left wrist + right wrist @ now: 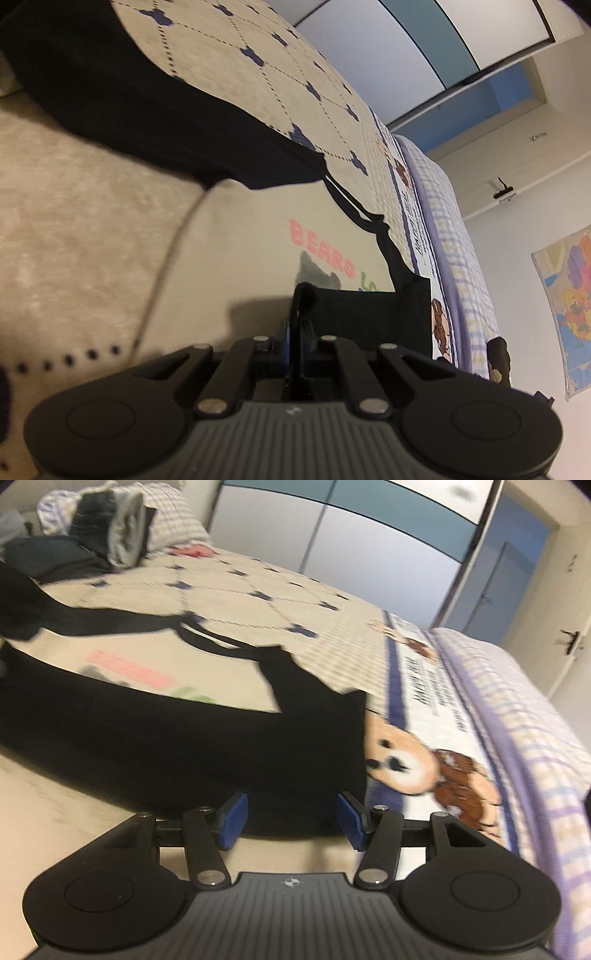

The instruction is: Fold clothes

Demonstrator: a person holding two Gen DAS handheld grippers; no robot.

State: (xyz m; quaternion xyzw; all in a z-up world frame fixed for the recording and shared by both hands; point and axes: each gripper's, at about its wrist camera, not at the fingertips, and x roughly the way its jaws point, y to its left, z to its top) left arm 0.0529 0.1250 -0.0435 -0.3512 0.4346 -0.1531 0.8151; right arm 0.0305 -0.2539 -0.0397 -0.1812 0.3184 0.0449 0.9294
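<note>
In the left wrist view, the left gripper at the lower centre has its jaws closed on an edge of the black garment, which runs from the upper left down to the centre over the beige bedspread. In the right wrist view, the right gripper at the lower centre has its jaws apart with nothing pressed between the blue pads; the black garment lies flat across the left and middle of the frame, just beyond the fingertips.
</note>
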